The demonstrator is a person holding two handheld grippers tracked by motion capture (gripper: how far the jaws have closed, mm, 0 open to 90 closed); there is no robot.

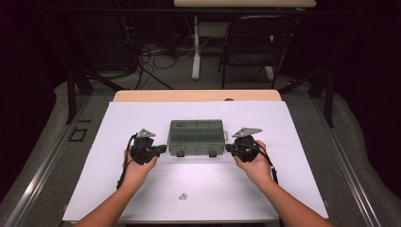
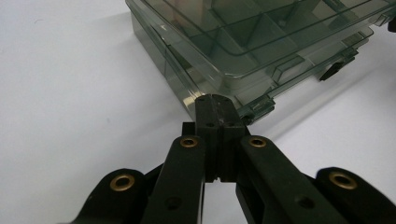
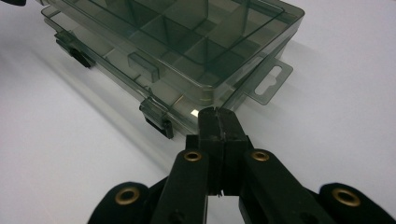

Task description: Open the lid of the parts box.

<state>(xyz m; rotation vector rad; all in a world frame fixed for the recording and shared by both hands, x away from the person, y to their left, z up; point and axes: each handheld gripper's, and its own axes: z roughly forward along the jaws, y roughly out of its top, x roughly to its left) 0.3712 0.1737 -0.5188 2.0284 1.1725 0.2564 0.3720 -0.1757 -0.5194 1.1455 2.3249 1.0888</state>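
A smoky clear plastic compartment box (image 1: 196,137) lies with its lid down in the middle of the white sheet (image 1: 142,113). Two dark latches sit on its near side. My left gripper (image 1: 164,148) is at the box's near left corner, shut, with nothing between its jaws. In the left gripper view the pressed-together tips (image 2: 214,103) stand right at the corner of the box (image 2: 261,42). My right gripper (image 1: 228,147) is at the near right corner, also shut and empty. Its tips (image 3: 217,114) stand just short of the box (image 3: 187,46), beside a latch (image 3: 156,116).
A small crumpled object (image 1: 182,196) lies on the sheet near the front edge. The box has a hang tab (image 3: 271,79) on its right end. Beyond the table stand a folding chair (image 1: 255,45), a table leg and loose cables on the floor.
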